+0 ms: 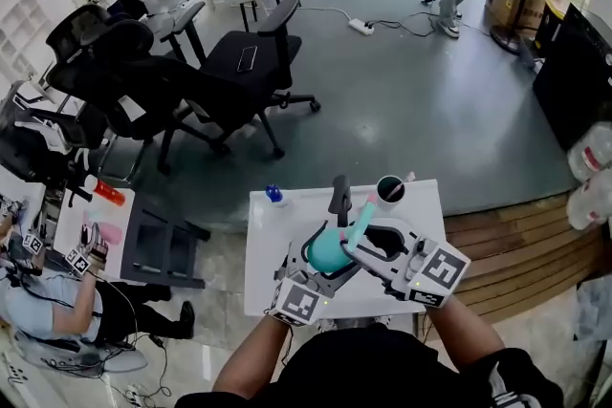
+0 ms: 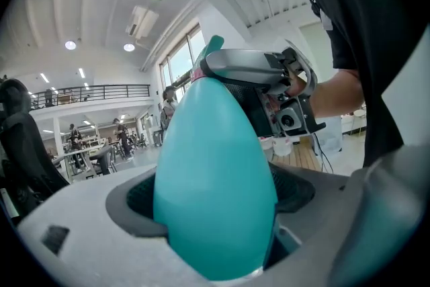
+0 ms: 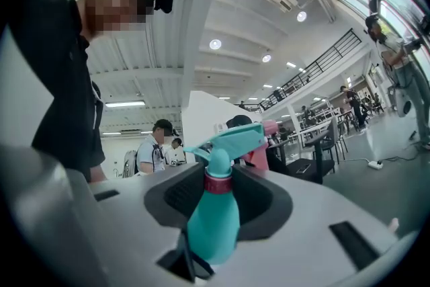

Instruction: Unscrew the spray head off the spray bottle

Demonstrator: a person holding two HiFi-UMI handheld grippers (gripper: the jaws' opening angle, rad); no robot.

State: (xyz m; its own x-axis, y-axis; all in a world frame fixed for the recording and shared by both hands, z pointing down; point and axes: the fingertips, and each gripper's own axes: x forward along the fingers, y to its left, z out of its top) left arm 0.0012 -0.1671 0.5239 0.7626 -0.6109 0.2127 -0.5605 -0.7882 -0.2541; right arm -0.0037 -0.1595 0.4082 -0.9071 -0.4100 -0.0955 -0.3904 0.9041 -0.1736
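**Both grippers are clamping the bottle, ready for the twist**

The teal spray bottle (image 2: 215, 165) is being held up in front of the person, over the near part of the small white table (image 1: 273, 239). It is resting on nothing but the two tools. Its spray head (image 3: 228, 141) is sitting on the neck with the pink collar (image 3: 218, 183) in place under it, so the head is not coming off yet.

The step in hand is, by my reading, the set-up for the unscrewing, with one tool anchoring the body and the other taking the top. The next move is calling for a roll of the right wrist about the bottle's long axis while the left one is keeping the body from turning with it. The smooth, egg-shaped body may be slipping in the pads if the thread proves tight.

The left gripper (image 1: 317, 255) is gripping the bottle round its wide belly. Its jaws are standing far apart because the body is filling the whole gap, and the dark pads are pressing on both flanks. The right gripper (image 1: 359, 242) is coming in from the other side and is closing on the spray head at the collar. Its jaws are standing about halfway in, with the padded recesses hugging the narrow neck on either side and the trigger part sticking out above them.

Farther back on the table a white cup with a dark inside (image 1: 390, 190) and a small blue-topped thing (image 1: 274, 195) are standing well apart from the work.
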